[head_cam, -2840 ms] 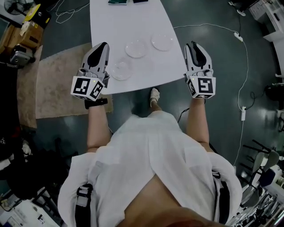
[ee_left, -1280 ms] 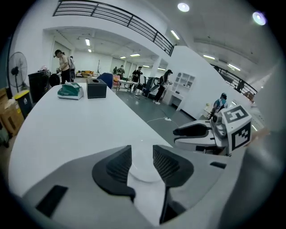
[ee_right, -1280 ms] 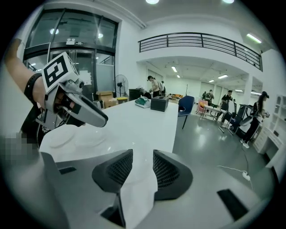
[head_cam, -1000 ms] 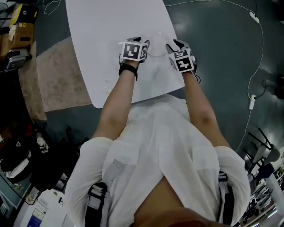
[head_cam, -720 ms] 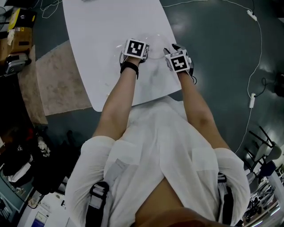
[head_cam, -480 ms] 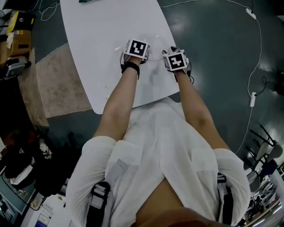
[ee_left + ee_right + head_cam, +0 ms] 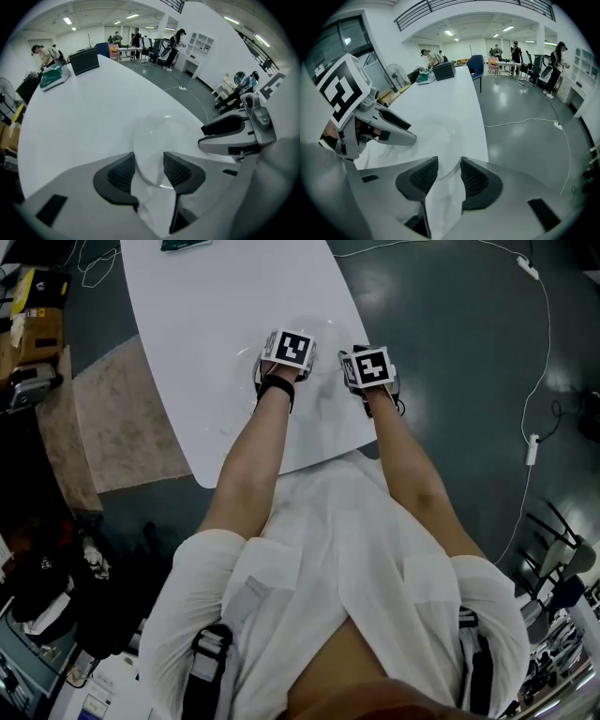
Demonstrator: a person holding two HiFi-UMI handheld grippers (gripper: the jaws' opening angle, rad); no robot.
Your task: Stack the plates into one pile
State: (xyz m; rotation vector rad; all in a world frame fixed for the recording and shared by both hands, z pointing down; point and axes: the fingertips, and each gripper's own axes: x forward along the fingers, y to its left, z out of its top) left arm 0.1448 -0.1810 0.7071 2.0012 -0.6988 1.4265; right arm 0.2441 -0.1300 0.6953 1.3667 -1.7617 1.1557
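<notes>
A clear glass plate (image 7: 164, 140) lies on the white table (image 7: 216, 324) and is hard to make out from the head view. My left gripper (image 7: 149, 171) points steeply down at it, jaws wide, the plate's near rim between the pads without being pressed. My right gripper (image 7: 449, 174) comes at a clear plate (image 7: 436, 136) from the other side. Its jaws are closing, with the rim in the gap and no grip showing. From above, the left gripper (image 7: 287, 351) and right gripper (image 7: 367, 367) stand side by side. Each gripper view shows the other gripper beside the plate.
The table's right edge (image 7: 370, 409) runs just past my right gripper, with dark floor and a white cable (image 7: 534, 381) beyond. A green box (image 7: 54, 75) and a dark case (image 7: 84, 63) sit at the table's far end. A rug (image 7: 117, 427) lies left of the table.
Both grippers went from the table's near edge out over the plates, then sank toward the table and tipped steeper. The right gripper's marker cube rolled.
</notes>
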